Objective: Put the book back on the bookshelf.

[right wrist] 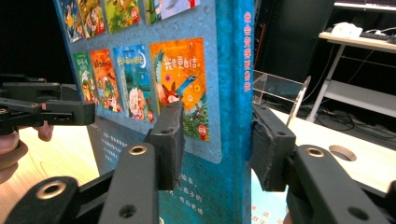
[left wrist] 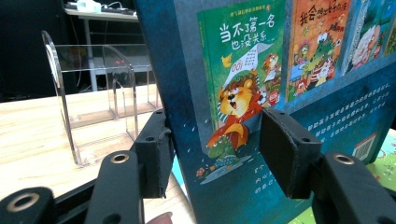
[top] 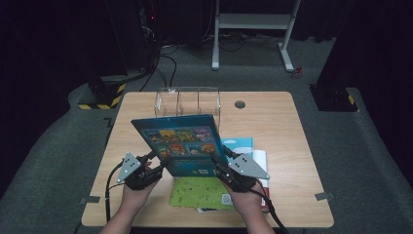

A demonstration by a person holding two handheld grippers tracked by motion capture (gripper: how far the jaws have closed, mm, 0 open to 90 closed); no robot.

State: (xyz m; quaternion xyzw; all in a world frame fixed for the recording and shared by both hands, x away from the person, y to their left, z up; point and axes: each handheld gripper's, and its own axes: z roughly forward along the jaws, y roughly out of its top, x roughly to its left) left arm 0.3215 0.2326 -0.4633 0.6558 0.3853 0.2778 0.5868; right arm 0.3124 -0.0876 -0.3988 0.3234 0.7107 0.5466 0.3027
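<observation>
A blue picture book (top: 181, 142) with small cover pictures on its back is held upright above the table, tilted back toward the rack. My left gripper (top: 157, 157) is shut on its lower left edge. My right gripper (top: 223, 165) is shut on the lower right by the spine. In the left gripper view the book (left wrist: 243, 70) stands slantwise between the pads (left wrist: 286, 156), one behind its edge and one on its cover. In the right gripper view the spine (right wrist: 233, 93) sits between the jaws of my right gripper (right wrist: 217, 144). The left gripper (right wrist: 70, 111) shows beyond the cover.
A clear acrylic book rack (top: 187, 100) with dividers stands at the table's far side, just behind the book. Under the book lie a green book (top: 202, 192), a light-blue one (top: 242, 144) and a white one (top: 261, 158). A round cable hole (top: 239, 104) is right of the rack.
</observation>
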